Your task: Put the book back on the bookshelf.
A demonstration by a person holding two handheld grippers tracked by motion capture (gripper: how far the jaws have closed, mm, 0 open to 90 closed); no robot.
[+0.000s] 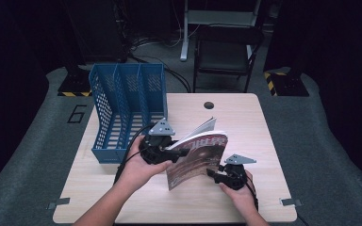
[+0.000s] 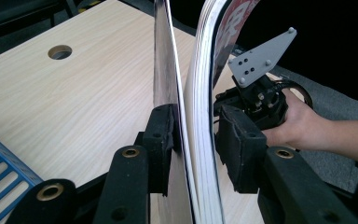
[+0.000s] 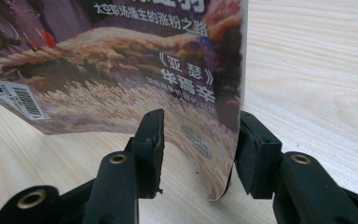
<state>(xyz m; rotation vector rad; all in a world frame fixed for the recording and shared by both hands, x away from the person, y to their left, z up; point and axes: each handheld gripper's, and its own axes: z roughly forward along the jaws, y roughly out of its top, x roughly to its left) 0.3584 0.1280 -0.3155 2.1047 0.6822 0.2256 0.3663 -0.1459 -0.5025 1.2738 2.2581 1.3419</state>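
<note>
A: Where was the magazine [image 1: 198,157]?

B: Lower centre of the high view, standing on edge on the wooden table [image 1: 245,117], its pages fanned open at the top. The blue file rack [image 1: 122,101] stood upper left of it, near the table's left edge.

A: And the left gripper [image 1: 176,153]?

B: Just left of the magazine, a hand [image 1: 139,167] wrapped around it. In the left gripper view, the back cover [image 2: 165,70] lay against the left pad while the block of pages [image 2: 203,116] curved up between the jaws. The right pad sat just beside those pages; I couldn't tell whether it pressed them. So whether that gripper held the magazine or merely stood around it stayed unsettled.

A: The right gripper [image 1: 212,173]?

B: At the magazine's lower right corner. In the right gripper view, its jaws [image 3: 198,149] straddled the front cover's corner: the right pad met the edge, the left pad stood clear of the cover. Not clamped.
</note>
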